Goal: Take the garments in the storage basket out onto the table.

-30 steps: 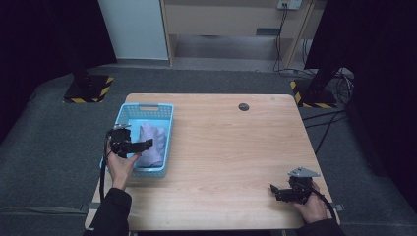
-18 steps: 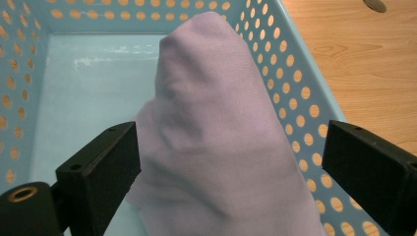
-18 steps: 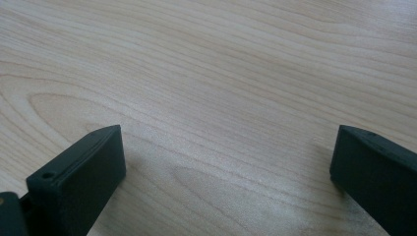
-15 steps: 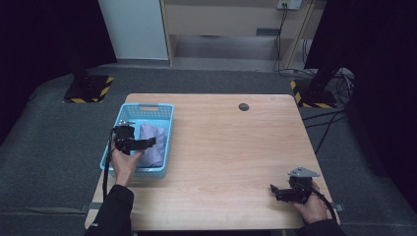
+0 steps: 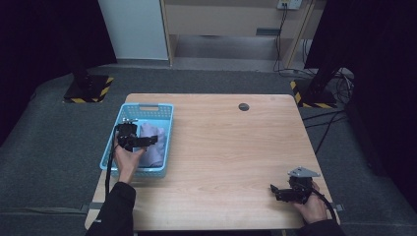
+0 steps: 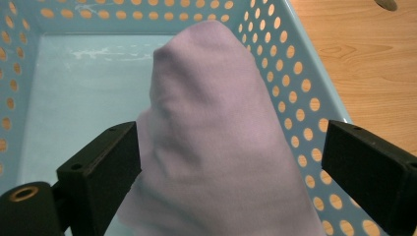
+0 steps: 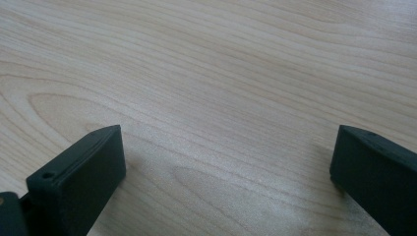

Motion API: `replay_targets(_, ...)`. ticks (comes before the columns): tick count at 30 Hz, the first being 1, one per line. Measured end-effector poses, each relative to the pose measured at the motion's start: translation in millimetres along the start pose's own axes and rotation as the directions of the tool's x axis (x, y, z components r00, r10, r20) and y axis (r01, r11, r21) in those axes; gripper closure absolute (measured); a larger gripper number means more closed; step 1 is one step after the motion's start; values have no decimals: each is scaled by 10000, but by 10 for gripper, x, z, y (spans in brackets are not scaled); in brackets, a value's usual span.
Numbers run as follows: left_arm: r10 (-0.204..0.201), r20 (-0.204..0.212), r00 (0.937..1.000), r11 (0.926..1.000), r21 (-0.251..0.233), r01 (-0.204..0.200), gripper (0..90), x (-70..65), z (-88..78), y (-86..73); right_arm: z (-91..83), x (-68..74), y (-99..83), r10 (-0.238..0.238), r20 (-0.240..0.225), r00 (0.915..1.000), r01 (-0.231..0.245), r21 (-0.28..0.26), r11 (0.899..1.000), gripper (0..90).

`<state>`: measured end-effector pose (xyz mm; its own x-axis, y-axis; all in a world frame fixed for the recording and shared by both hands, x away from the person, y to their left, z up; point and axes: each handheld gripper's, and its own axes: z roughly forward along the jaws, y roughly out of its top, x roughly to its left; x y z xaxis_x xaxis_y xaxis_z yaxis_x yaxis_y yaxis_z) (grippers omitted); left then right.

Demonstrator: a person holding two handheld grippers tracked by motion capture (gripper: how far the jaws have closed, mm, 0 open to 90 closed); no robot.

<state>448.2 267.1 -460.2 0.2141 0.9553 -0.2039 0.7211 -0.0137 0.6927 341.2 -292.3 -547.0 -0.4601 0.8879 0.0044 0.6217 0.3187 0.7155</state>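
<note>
The left gripper [image 6: 231, 162] hung over the blue basket [image 5: 158, 109] with its jaws spread wide, the lilac cloth [image 6: 216, 147] bunched between them; one pad looked to brush the fabric, the other stood apart from it, so nothing was gripped. The cloth lay in the basket, toward its right wall, at the left side of the table [image 5: 236, 147]. The right gripper [image 7: 226, 172] rested low at the near right corner, wide open and empty over bare wood. The risk, as I judged it, was a shallow bite: closing on a loose fold could let the cloth slip out, or a jaw could snag the holed wall and drag the light basket along
</note>
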Motion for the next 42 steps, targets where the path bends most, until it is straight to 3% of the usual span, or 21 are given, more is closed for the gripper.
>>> replay_targets(7, 65, -73, 10000, 9995, 302, -63, 75, -22, 53, 30, 0, 0, 0, 0, 2, 10000, 0, -3, 10000, 5)
replay_targets(22, 199, -301, 9994, 9996, 227, -192, 112, 9, 157, 49, 0, 1, -1, 24, 0, 10000, -24, -1, 10000, 5)
replay_targets(29, 412, -573, 9975, 9975, 604, -377, 143, -21, 234, 59, 0, 1, -1, 24, -1, 10000, -24, -1, 10000, 5)
replay_targets(36, 347, -811, 9961, 9962, 827, -279, 214, -12, 292, 57, 0, 2, -1, 26, 0, 10000, -26, -1, 10000, 5)
replay_targets(42, 225, -1012, 9946, 9960, 880, -135, 351, -3, 298, 57, 0, 2, -1, 25, 0, 10000, -25, -1, 10000, 5)
